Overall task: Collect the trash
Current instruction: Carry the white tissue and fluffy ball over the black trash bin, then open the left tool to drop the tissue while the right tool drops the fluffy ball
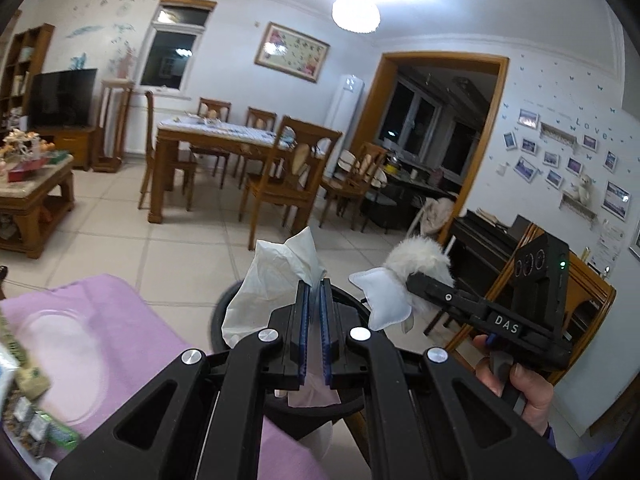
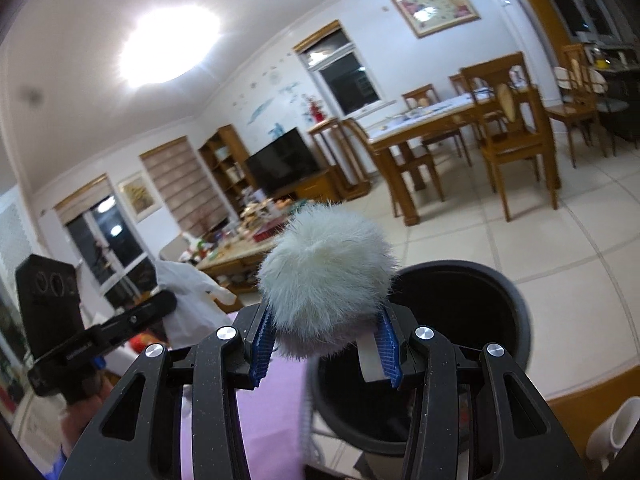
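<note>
Nearest the left wrist camera, the left gripper [image 1: 315,294] has its blue pads [image 1: 304,320] almost together, pinching a crumpled white tissue [image 1: 276,276] that billows up and to the left of the fingertips; a bit of it also shows below the pads. Under the fingers sits the black rim of a bin [image 1: 224,304], mostly hidden by the gripper. To the left lies a purple cloth [image 1: 120,320] with a clear round dish [image 1: 60,344] on it and blurred packets [image 1: 28,408] at the frame's edge. To the right, the right gripper [image 1: 412,280] is held by a hand [image 1: 516,380] and carries a white fluffy ball [image 1: 420,256] with a white padded piece [image 1: 388,296] hanging beside it, near the tissue but apart from it.

In the right wrist view, the right gripper [image 2: 326,328] stands part open, its blue pads [image 2: 262,344] pressed on either side of the fluffy ball [image 2: 326,280], which fills the gap; a white strip [image 2: 370,356] lies against the right pad. The left gripper [image 2: 160,304] shows at far left with the tissue [image 2: 188,292] at its tip. The purple cloth [image 2: 272,408] lies below the fingers, and the open bin [image 2: 460,320] sits just right of and under the ball, its mouth unobstructed.

Beyond, tiled floor [image 1: 140,232] lies open up to a low table [image 1: 32,196] at left and a dining table [image 1: 224,136] with chairs [image 1: 288,176] in the middle.
</note>
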Available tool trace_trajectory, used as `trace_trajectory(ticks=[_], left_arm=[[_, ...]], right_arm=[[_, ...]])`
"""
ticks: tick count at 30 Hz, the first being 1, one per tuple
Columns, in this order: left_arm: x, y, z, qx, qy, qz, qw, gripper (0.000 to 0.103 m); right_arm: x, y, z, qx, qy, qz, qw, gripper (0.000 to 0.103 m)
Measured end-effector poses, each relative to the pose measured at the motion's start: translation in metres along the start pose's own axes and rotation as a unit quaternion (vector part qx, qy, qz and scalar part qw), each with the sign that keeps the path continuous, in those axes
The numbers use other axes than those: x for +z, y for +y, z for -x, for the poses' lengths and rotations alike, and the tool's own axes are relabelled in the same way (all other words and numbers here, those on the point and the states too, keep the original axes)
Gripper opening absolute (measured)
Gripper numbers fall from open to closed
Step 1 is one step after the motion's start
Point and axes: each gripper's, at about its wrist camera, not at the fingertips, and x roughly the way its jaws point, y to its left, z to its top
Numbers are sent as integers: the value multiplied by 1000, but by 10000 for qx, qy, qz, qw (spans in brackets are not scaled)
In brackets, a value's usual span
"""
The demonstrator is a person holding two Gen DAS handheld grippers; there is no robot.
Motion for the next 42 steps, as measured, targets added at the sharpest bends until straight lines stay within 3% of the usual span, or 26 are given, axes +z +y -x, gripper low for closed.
trace_trajectory(ticks=[11, 23, 26, 30, 32, 33, 34, 36, 42], left_arm=[[-17, -2, -77, -47, 646, -45, 9979, 6], [-30, 1, -109, 10, 916, -143, 9957, 6], [-28, -1, -116, 15, 962, -165, 9952, 6], [-27, 2, -116, 93, 1010, -123, 9948, 10], [-27, 5, -115, 148, 1043, -104, 9944, 18], [-27, 5, -113, 170, 1050, -100, 9943, 37], [-26, 5, -110, 229, 1016, -97, 9945, 64], [-24, 6, -97, 399, 814, -131, 9958, 86], [-19, 16, -59, 583, 711, -107, 9957, 91]], right_arm=[[-18, -67, -21, -369, 174, -410, 9983, 44], [-28, -93, -64, -490, 339, -597, 9964, 44], [-30, -93, -72, -497, 367, -608, 9962, 46], [-30, -93, -81, -496, 425, -647, 9958, 59], [-31, -89, -83, -497, 437, -635, 9958, 65], [-32, -86, -83, -493, 434, -636, 9958, 68], [-33, -84, -84, -494, 413, -636, 9959, 71], [-33, -76, -80, -487, 384, -629, 9961, 72], [-35, -55, -84, -419, 396, -557, 9968, 77]])
